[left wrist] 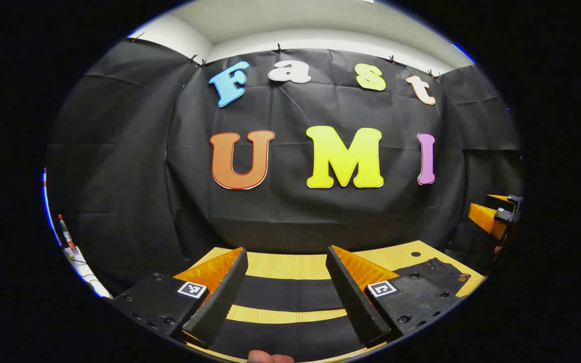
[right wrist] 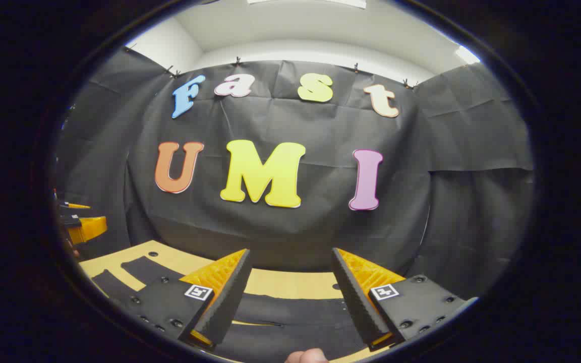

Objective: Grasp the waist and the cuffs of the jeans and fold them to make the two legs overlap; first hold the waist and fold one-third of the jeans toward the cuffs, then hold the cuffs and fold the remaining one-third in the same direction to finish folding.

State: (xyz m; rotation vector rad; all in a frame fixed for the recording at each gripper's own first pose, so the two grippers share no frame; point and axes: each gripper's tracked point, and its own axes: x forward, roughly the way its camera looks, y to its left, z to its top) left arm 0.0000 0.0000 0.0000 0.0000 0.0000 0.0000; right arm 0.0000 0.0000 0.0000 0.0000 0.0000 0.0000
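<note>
Black jeans (left wrist: pixel 285 295) lie flat on the wooden table (left wrist: pixel 280 264), their two legs showing as dark bands with a strip of wood between them. The waist end (left wrist: pixel 437 272) lies off to the right. My left gripper (left wrist: pixel 287 250) hovers open above the legs, touching nothing. In the right gripper view the jeans (right wrist: pixel 290 312) spread under my right gripper (right wrist: pixel 290 250), which is open and empty, and the legs (right wrist: pixel 139 267) run off to the left. Each gripper appears far off in the other's view: the right gripper (left wrist: pixel 495 217) and the left gripper (right wrist: pixel 83 227).
Black cloth walls close the booth behind the table (right wrist: pixel 290 282) and on both sides. A red-capped pen (left wrist: pixel 66 234) and some white paper sit at the far left. Small round holes (left wrist: pixel 415 254) mark the tabletop. A person's fingertip (right wrist: pixel 305 357) pokes in at the bottom edge.
</note>
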